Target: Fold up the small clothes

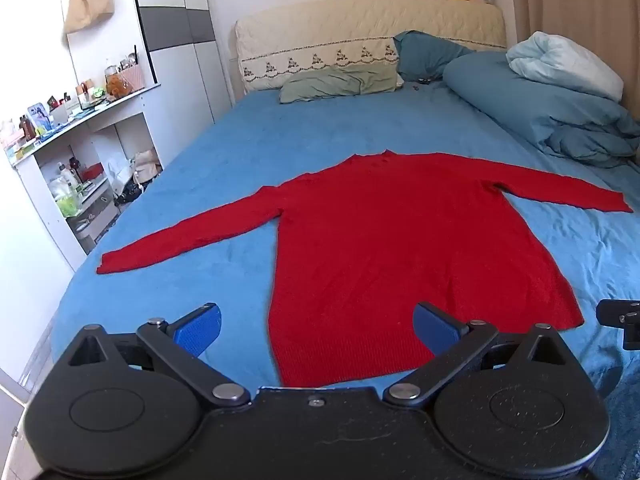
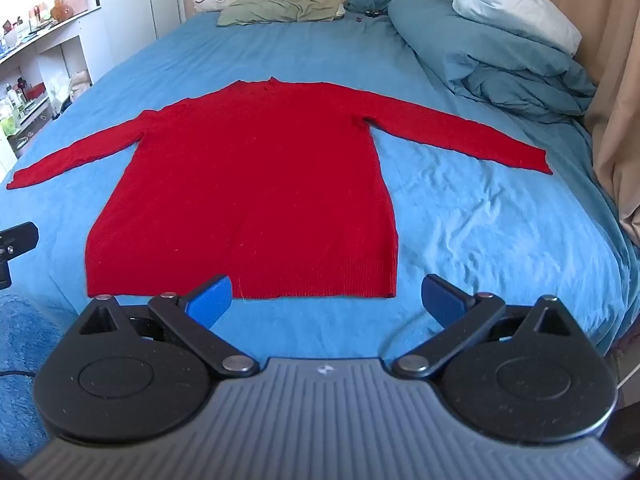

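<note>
Red sweater [image 1: 380,240] just beyond tools

Bright, even daylight, soft shadows, sharp focus, with strong fisheye bending at the edges.

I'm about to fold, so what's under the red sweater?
The sweater lies flat, sleeves spread, on the blue sheet, which shows all around it. Nothing bulges through the knit, but whatever is directly beneath stays covered.
</note>
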The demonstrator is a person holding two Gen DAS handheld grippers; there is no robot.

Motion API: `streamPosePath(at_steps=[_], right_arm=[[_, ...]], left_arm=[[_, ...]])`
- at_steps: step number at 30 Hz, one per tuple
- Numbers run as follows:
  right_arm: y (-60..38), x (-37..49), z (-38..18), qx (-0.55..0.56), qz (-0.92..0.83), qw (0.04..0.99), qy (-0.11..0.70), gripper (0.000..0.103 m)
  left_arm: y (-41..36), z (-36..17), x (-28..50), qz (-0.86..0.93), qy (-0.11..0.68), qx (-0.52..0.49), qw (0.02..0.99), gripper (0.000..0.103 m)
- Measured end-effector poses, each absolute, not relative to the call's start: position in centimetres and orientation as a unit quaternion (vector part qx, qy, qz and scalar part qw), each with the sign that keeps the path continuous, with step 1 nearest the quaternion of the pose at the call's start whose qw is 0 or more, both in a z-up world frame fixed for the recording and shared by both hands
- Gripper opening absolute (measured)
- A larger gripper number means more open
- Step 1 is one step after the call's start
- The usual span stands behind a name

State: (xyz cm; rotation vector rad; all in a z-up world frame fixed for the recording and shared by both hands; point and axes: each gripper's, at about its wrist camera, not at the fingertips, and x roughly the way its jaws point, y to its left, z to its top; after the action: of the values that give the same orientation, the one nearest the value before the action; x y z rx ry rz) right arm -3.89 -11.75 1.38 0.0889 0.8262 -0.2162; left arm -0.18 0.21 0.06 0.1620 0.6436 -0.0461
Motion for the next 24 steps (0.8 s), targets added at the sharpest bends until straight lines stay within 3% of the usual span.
streamPosePath(at_steps=[24], right_arm=[[-11.45,-4.21,1.6,0.047,-0.1,0.908,0.403,0.103]], left_arm=[[0.0,-0.01,-0.26,-0.029,0.324,0.083,0.942,0.103]])
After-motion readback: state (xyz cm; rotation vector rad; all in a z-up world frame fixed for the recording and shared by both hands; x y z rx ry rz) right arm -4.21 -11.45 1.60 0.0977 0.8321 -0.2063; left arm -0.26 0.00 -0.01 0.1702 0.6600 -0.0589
